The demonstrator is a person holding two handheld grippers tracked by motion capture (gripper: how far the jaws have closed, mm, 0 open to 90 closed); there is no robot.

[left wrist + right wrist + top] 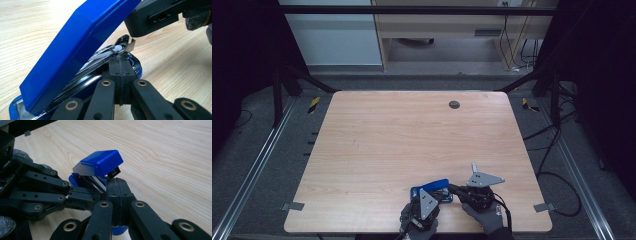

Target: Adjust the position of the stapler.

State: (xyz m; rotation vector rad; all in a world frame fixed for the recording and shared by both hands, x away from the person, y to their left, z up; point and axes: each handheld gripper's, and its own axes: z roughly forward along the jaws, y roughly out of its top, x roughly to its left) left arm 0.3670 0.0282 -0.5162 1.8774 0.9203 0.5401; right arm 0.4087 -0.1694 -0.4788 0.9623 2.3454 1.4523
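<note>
Blue stapler lies near the front edge of the table, right of centre. Its blue plastic top cover is swung up at a steep tilt, exposing the metal staple channel beneath.

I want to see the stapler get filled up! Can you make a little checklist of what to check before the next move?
1. Blue stapler lid swung up: ok, its blue top is tilted open above the metal staple channel.
2. Left gripper shut: ok, its fingers meet at the channel's front end.
3. Right gripper shut: ok, closed right beside the raised top.
4. Stapler base resting on the wooden table: ok, near the front edge.
5. Staples in the channel: cannot tell; a spring and white pusher show.
6. Spare staples within reach: not ok, none show on the table.
</note>
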